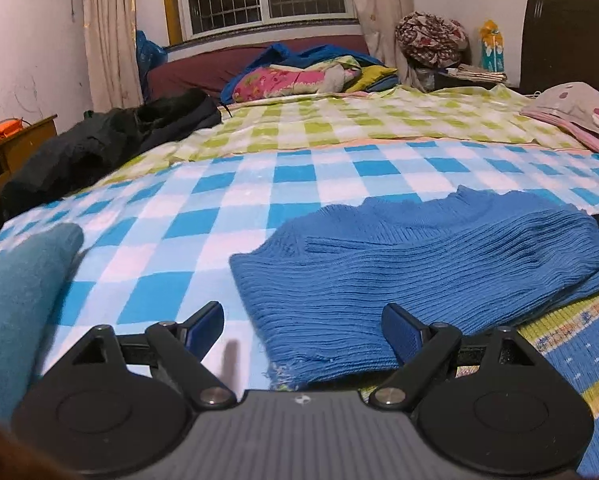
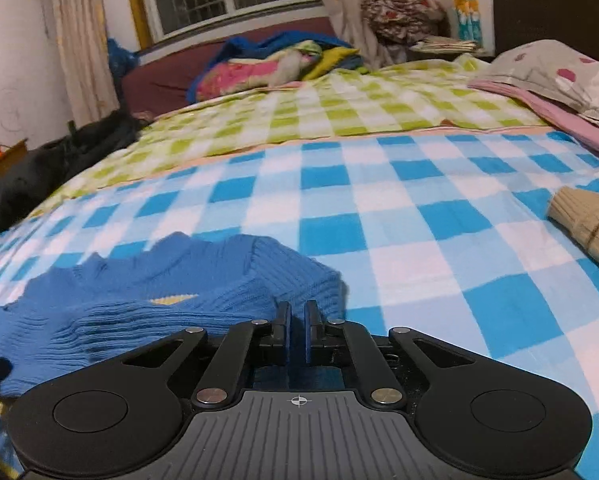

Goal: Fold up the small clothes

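A blue ribbed knitted garment (image 1: 419,264) lies partly folded on the blue-and-white checked bed cover (image 1: 227,200). My left gripper (image 1: 303,310) stands open wide just above the garment's near left corner, with one finger (image 1: 399,332) over the knit and the other over the cover. In the right wrist view the garment (image 2: 159,280) bulges up at its right edge. My right gripper (image 2: 297,306) is shut on that edge, with blue knit pinched between the pads.
A teal garment (image 1: 15,292) lies at the near left and a beige knit (image 2: 587,220) at the right. A black jacket (image 1: 99,148) sits on the bed's left side. Bedding (image 1: 299,76) is piled at the far end and a spotted pillow (image 1: 579,108) lies right.
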